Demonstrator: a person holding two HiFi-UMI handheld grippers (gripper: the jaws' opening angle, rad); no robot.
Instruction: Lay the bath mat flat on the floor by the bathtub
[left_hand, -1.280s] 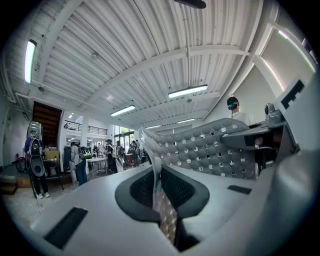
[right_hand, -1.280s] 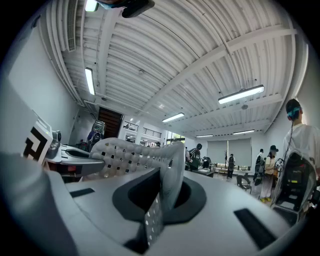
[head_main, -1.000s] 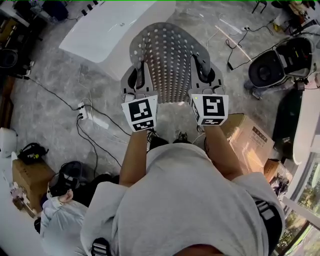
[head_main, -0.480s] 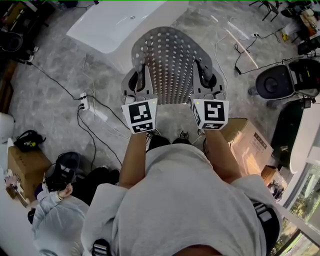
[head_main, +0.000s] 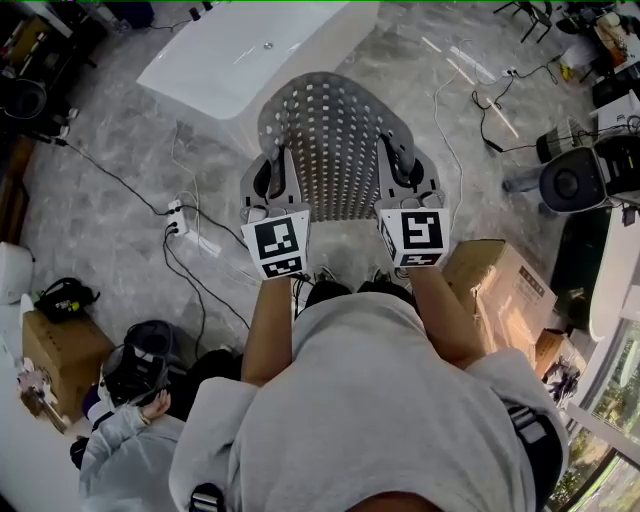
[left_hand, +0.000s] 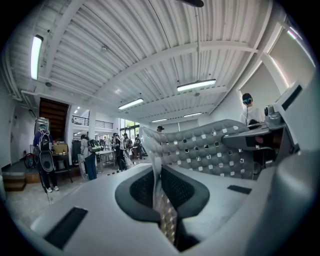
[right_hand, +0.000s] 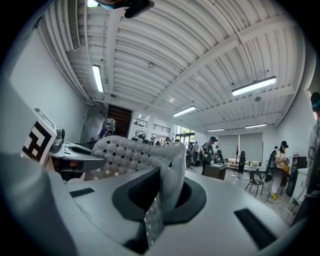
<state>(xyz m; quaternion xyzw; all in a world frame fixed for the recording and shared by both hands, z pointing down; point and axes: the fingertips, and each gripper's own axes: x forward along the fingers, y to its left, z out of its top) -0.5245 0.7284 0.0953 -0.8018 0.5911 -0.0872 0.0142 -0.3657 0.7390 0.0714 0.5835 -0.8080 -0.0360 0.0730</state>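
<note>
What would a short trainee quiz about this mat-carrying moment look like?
1. True or false: the bath mat already lies flat on the floor.
2. What are the fingers of the left gripper and the right gripper shut on? A: the mat's near edge. B: a power cable. C: nothing.
3. Fill in: in the head view, the white bathtub lies to the mat's upper ____.

Key: 1 false, it is held up off the floor by both grippers; 2 A; 3 left.
</note>
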